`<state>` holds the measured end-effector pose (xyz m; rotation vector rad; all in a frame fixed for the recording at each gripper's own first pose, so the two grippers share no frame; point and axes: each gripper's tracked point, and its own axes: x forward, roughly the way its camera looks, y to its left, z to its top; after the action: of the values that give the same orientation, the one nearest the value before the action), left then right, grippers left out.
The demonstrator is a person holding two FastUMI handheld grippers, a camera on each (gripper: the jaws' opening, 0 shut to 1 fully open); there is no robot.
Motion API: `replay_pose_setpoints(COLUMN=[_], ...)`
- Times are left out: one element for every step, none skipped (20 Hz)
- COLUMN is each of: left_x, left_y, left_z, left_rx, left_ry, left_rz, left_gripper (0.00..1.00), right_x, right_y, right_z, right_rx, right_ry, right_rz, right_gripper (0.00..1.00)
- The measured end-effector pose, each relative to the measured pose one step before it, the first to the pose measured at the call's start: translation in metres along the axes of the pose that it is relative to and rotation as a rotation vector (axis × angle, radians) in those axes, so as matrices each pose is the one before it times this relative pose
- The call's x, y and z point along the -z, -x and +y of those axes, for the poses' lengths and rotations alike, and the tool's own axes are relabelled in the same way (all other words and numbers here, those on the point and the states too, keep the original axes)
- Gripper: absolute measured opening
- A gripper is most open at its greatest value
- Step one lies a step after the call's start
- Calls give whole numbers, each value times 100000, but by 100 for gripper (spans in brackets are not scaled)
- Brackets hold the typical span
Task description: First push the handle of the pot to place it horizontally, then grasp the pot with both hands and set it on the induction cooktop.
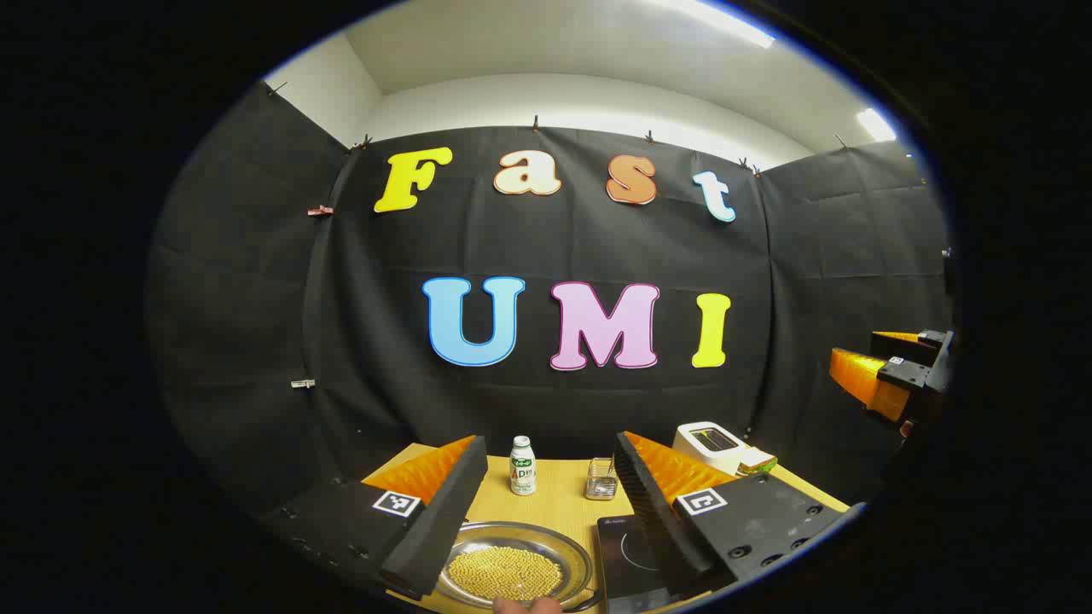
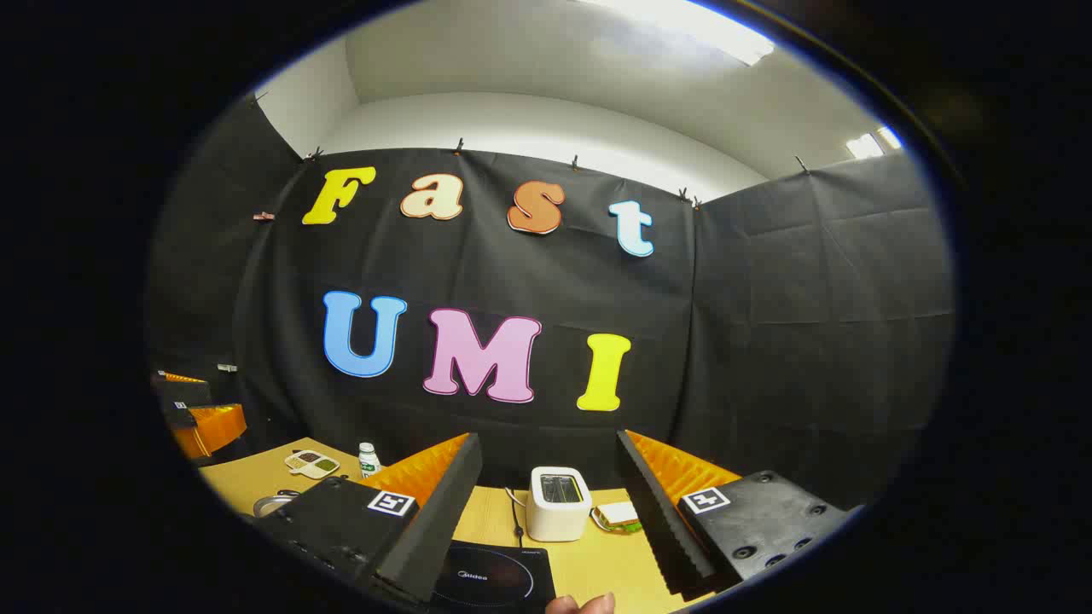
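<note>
Finding: the pot [image 1: 519, 570], a shallow metal pan holding yellow grains, sits on the wooden table [image 1: 559, 503] just left of the induction cooktop [image 1: 631, 550], apart from it or barely so. Its handle is not clearly visible; a dark curved piece at the pan's near right rim may be part of it, but you cannot confirm that from here. In the right gripper view the cooktop [image 2: 495, 584] lies low between the fingers, with a sliver of the pot [image 2: 271, 505] at far left.

Judgement: the step in hand is the handle push, not yet begun. Lower one gripper to rim height, find the handle first, then press on its side with one finger near its free end, so the pan pivots rather than slides. Keep the push slow and level; the grains are loose and a jolt could scatter them. Mind the bottle [image 1: 522, 466] and the small glass [image 1: 601, 479] behind the pan.

Gripper state: your left gripper [image 1: 550, 503] is held above the table with its fingers spread wide, gripping and touching nothing. Your right gripper [image 2: 550, 503] is likewise wide apart and empty, raised in front of the toaster [image 2: 558, 501].
</note>
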<state>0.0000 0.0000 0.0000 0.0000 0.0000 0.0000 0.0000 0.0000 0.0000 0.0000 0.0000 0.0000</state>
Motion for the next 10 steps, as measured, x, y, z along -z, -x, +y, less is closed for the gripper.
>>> replay_pose_setpoints(left_x=[17, 177, -31, -58, 122, 76, -99, 52, -124, -12], left_y=[83, 155, -7, 94, 25, 32, -7, 92, 66, 58], left_z=[-30, 54, 83, 29, 99, 97, 133, 87, 209, -5], left_rx=[-39, -140, -172, -125, -173, -265, -214, -338, -502, -80], left_ry=[304, 192, 186, 223, 212, 64, 38, -66, -117, -193], left_rz=[118, 221, 161, 75, 4, 29, -64, -207, -435, -112], left_gripper=[93, 93, 93, 93, 93, 95, 93, 96, 96, 95], right_x=[36, -44, 9, -18, 8, 23, -26, -74, 18, 46], right_y=[85, 95, -23, 65, 47, 151, 59, 8, -100, -65], right_z=[-46, -10, -7, 47, -2, 15, -31, -18, -51, -45], right_rx=[16, -14, 69, -55, -25, -74, 127, 60, 206, 117], right_ry=[201, 43, 18, -7, 78, 110, 16, -242, -258, -171], right_rz=[-83, -112, 35, -59, -6, -88, 93, 34, 172, 46], right_gripper=[97, 98, 98, 98, 98, 98, 98, 98, 98, 98])
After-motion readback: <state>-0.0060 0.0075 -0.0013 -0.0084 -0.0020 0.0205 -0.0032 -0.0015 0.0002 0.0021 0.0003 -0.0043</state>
